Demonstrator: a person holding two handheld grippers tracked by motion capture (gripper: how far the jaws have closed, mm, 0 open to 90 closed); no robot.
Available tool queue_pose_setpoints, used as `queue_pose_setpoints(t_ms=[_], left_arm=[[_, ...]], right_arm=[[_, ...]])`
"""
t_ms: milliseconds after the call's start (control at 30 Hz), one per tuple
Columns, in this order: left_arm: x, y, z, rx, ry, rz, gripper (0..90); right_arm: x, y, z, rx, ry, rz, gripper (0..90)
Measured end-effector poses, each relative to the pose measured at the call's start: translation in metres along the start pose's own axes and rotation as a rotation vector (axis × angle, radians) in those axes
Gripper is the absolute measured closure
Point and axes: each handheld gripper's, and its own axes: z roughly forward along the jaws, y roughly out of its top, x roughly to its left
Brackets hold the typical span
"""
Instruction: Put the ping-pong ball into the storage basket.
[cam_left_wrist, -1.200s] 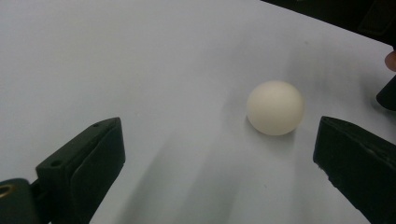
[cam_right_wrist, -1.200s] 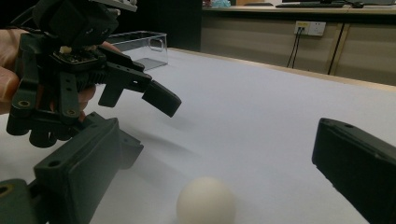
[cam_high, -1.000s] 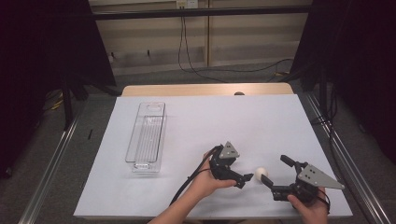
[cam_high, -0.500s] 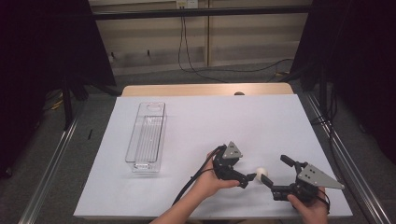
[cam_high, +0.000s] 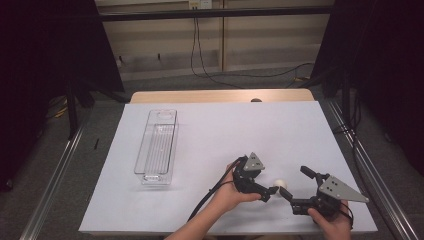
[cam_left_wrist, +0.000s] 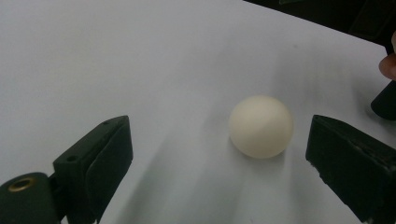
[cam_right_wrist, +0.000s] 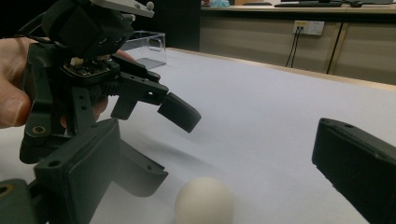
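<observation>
A small cream ball (cam_high: 281, 184) lies on the white table sheet (cam_high: 225, 135) near the front edge. My left gripper (cam_high: 270, 187) reaches it from the left, open, and the ball (cam_left_wrist: 260, 126) rests on the sheet between and just ahead of its two black jaws, touching neither. From the right, my right gripper (cam_high: 296, 182) also stands open, its jaws spread on either side of the ball (cam_right_wrist: 204, 203). In the right gripper view the left gripper (cam_right_wrist: 168, 147) is close behind the ball, held by a hand (cam_right_wrist: 14, 79).
A long clear plastic box (cam_high: 156, 147) lies on the left half of the sheet, also seen far off as the clear box (cam_right_wrist: 147, 46). A wooden table edge (cam_high: 220, 96) runs along the back. Metal rails (cam_high: 55, 170) flank the table.
My left gripper has edged slightly to the right, closer to the ball. The ball and the right gripper have stayed in place.
</observation>
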Motion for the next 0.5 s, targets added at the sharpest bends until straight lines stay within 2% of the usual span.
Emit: queue_pose_setpoints(t_ms=[33,233,267,500], left_arm=[[-0.0004,0.0003,0.0019,-0.011,-0.012,0.001,7.3],[-0.0009,0.0005,0.0037,0.005,-0.005,0.007,8.5],[-0.0018,0.0004,0.0046,-0.001,-0.003,-0.005,9.0],[-0.0009,0.0006,0.0065,0.004,-0.031,0.020,13.6]], right_arm=[[-0.0001,0.0000,0.0002,-0.001,-0.001,-0.001,1.2],[-0.0001,0.0000,0.0000,0.000,0.001,0.000,1.1],[-0.0002,-0.0001,0.0000,0.000,0.001,0.000,1.2],[0.0000,0.0001,0.0001,0.000,0.001,0.000,1.1]])
